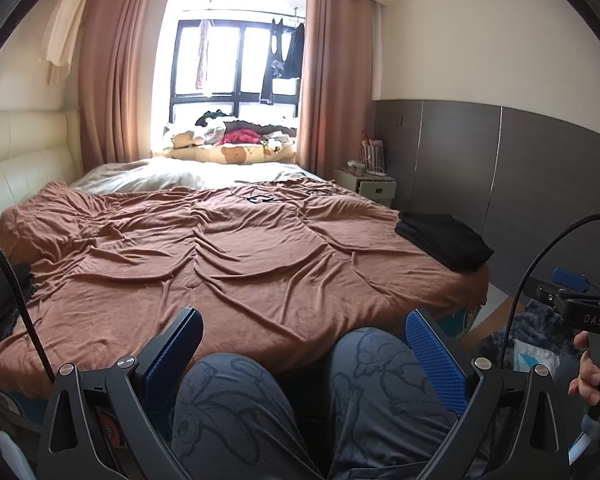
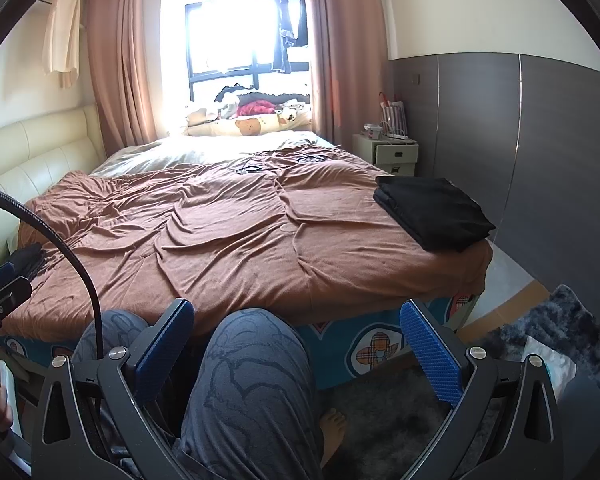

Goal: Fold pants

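Pants [image 2: 434,212] folded black on bed [image 2: 228,240] corner | soft, limp, light | grab hem edge | left gripper [image 1: 304,356], right gripper [image 2: 298,348] agape, empty

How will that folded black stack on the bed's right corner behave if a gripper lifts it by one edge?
The folded black stack looks like soft cloth in layers, so it would probably droop and unfold. It overhangs the brown cover near the corner, so a push could slide it off.

- Left tongs [image 1: 304,334] gape wide above the person's knees [image 1: 300,392], just short of the bed [image 1: 236,248].
- Folded black pants [image 1: 444,244] lie on the bed's right edge.
- Dark clothes [image 1: 0,300] at its left edge.
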A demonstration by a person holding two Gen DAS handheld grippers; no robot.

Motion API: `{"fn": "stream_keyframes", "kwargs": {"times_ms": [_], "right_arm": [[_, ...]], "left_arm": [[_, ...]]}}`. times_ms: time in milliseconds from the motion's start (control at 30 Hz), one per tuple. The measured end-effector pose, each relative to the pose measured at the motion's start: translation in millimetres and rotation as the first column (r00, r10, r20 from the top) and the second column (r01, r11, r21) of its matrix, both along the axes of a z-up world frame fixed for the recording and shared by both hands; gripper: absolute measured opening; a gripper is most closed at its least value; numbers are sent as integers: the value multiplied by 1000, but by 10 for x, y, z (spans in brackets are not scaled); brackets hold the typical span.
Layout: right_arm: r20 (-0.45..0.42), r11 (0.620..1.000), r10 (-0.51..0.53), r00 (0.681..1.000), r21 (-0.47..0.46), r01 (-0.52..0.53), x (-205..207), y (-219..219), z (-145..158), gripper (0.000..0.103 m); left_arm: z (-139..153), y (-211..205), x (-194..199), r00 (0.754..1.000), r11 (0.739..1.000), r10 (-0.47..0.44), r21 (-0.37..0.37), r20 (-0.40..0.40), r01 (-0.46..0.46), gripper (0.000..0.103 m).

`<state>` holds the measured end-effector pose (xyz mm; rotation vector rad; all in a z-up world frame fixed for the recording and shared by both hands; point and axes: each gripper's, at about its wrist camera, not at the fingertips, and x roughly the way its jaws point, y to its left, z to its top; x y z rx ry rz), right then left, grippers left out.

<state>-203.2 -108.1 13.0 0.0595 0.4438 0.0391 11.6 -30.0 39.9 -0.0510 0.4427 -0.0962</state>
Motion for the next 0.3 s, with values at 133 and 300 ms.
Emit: {"fn": "stream_keyframes", "kwargs": {"times_ms": [133, 300], "right_arm": [[4, 1000, 0, 1000, -1, 0, -2, -7, 9, 103], [13, 1000, -5, 1000, -11, 5, -24, -25, 12, 103]], "left_arm": [[23, -11, -15, 1000, 1000, -4, -1, 7, 4, 102], [62, -19, -47, 1000, 1000, 5, -13, 22, -4, 102]]}}
